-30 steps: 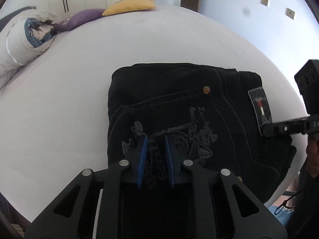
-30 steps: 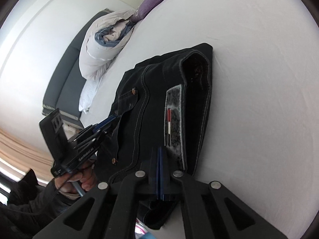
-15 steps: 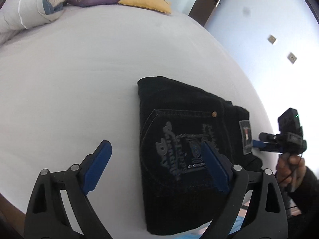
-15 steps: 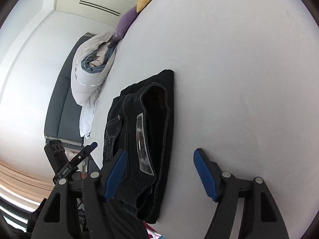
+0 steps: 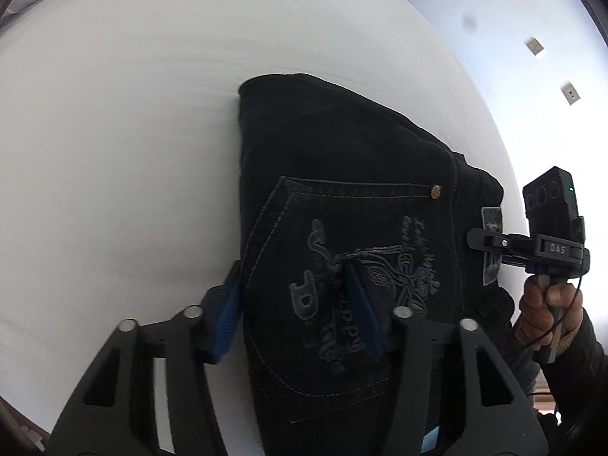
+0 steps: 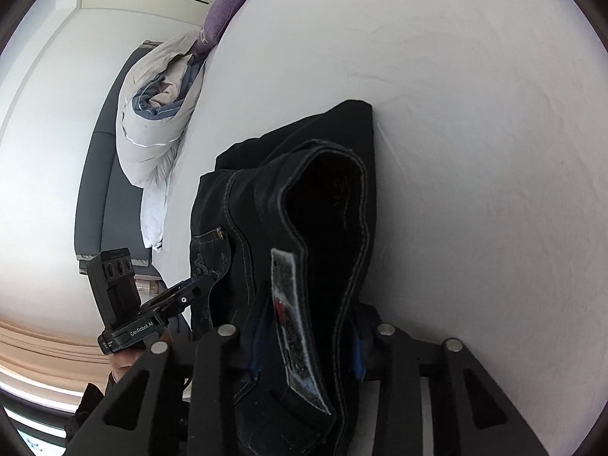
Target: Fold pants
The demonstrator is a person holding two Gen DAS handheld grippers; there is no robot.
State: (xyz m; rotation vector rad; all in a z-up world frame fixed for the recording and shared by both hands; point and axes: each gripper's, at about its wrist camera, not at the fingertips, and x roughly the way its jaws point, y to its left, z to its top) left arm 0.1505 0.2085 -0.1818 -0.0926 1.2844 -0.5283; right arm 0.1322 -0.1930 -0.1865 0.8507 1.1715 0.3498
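Observation:
The black jeans (image 5: 342,190) lie folded into a compact stack on the white bed (image 5: 114,152), back pocket with grey embroidery on top. My left gripper (image 5: 296,311) is closed on the stack's left side, one blue pad at its edge, the other on the pocket. In the right wrist view the jeans (image 6: 304,209) show their waistband end with a grey label. My right gripper (image 6: 307,334) is closed around that waistband end; the blue pads are mostly hidden by cloth. The right gripper also shows in the left wrist view (image 5: 478,237), at the label.
A rolled white and blue duvet (image 6: 159,114) and a purple pillow (image 6: 220,19) lie at the far end of the bed. A dark headboard (image 6: 98,190) stands behind them. A pale blue wall (image 5: 513,19) lies to the right.
Half a second ago both grippers were wide open above the stack. Now both have come down and closed on it, the left on its left side and the right on the waistband end.

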